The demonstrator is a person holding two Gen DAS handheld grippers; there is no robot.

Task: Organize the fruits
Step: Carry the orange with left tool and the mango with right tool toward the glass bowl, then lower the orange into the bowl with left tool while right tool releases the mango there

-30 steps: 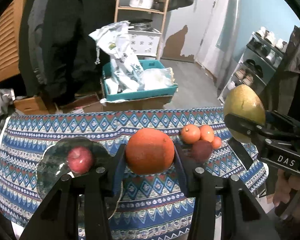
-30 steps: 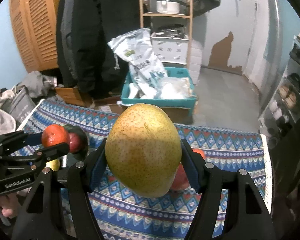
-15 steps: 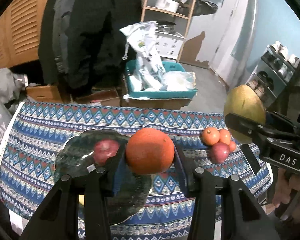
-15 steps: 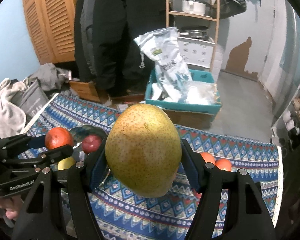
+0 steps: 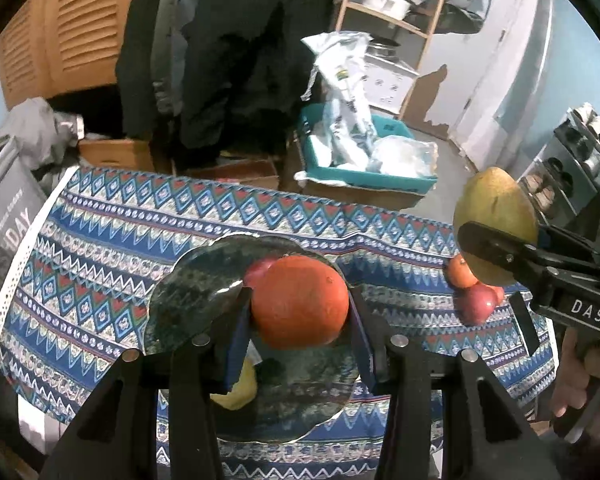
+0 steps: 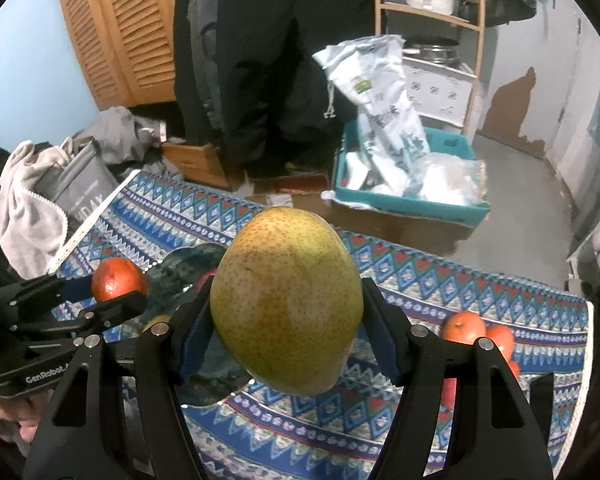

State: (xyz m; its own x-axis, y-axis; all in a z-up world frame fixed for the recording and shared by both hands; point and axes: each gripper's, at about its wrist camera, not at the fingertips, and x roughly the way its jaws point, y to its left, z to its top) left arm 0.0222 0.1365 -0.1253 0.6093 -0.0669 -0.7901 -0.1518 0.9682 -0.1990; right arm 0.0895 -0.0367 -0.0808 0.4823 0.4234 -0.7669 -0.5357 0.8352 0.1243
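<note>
Two fruits ride above the patterned table (image 5: 112,240) at once, one in each hand-held gripper, as the sorting job appears to reach its delivery stage. The left hand-held gripper (image 5: 300,312) is clamped on a large orange (image 5: 300,302), pads pressed to either side, directly over the dark glass plate (image 5: 188,284) near the table's middle — a sensible hover for a set-down, since a red apple (image 5: 258,272) and a yellow fruit (image 5: 236,394) already lie on that plate. The right hand-held gripper (image 6: 286,316) holds a speckled yellow-green pear (image 6: 286,304) about its broad middle, its long axis upright, so the grip sits where the fruit is widest and least likely to slip. It hangs to the plate's right, leaving the left one room.

Far right on the table, a small cluster waits unsorted — small oranges (image 6: 464,328) touching a red apple (image 5: 476,306). Whether the pear will share the plate cannot be judged from here; free space on it looks limited. Behind the table stand a teal crate (image 6: 412,200) of bags and a wooden shelf (image 6: 428,12).
</note>
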